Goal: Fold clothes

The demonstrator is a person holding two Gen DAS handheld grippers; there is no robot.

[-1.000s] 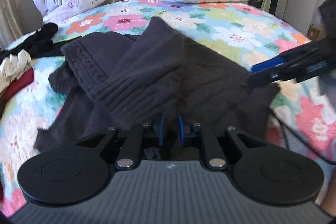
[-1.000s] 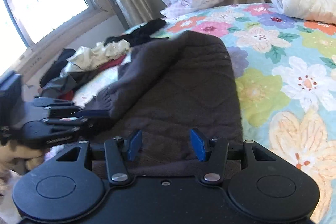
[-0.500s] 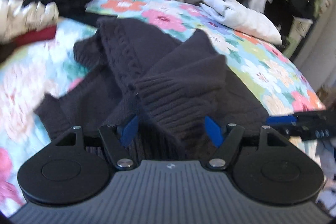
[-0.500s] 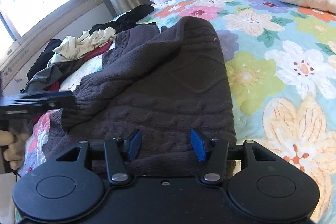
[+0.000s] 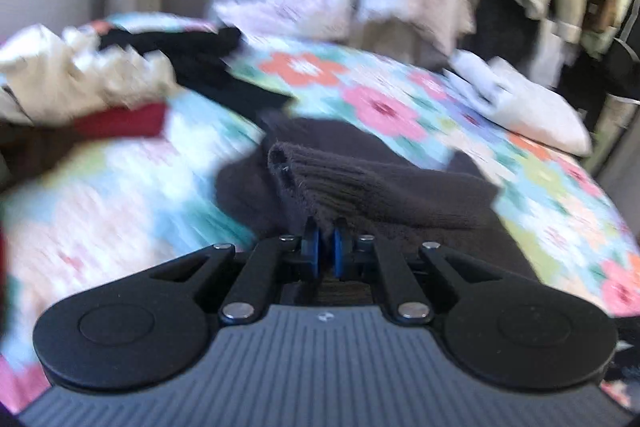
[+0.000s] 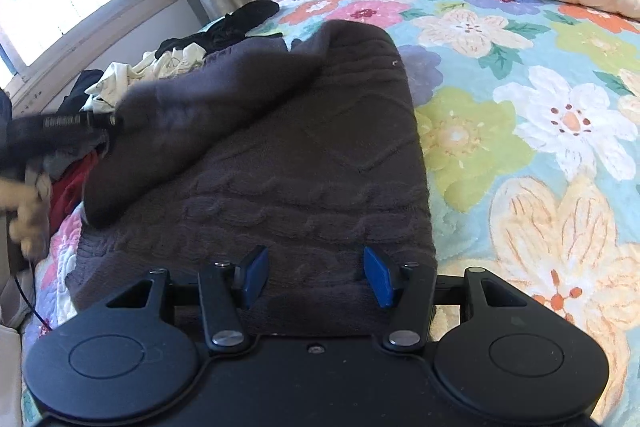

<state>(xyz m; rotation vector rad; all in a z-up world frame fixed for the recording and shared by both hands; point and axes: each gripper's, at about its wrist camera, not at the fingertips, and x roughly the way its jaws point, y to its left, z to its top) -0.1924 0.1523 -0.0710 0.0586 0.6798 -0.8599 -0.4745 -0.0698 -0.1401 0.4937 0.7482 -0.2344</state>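
A dark knitted sweater (image 6: pixel 288 155) lies partly folded on a bed with a flowered bedspread (image 6: pixel 520 115). The left gripper (image 5: pixel 325 245) has just closed its jaws, pinching the ribbed cuff of a sleeve (image 5: pixel 360 187). The right gripper (image 6: pixel 316 275) hovers open over the sweater's near edge, its pads clear of the wool. The knit looks thick, soft and floppy, likely to sag, so hems and cuffs seem the surest holds.

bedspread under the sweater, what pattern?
Large multicolour flowers on light blue bedspread, under the dark grey sweater; clearest in right wrist view.
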